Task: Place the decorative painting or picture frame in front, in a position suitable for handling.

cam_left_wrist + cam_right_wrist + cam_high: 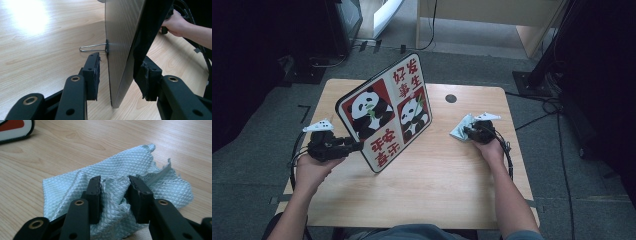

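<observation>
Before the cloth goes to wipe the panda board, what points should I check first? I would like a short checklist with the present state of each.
1. Panda board stands tilted on the table: ok.
2. Left gripper straddles the board's edge: ok. Whether its pads press the board: cannot tell, a gap shows beside the left pad.
3. Wire stand behind the board rests on the table: ok.
4. Right gripper has the blue cloth bunched between its jaws: ok. Firm grip: cannot tell.
5. Cloth lifted off the table: not ok.
6. Bare table between cloth and board: ok.
</observation>
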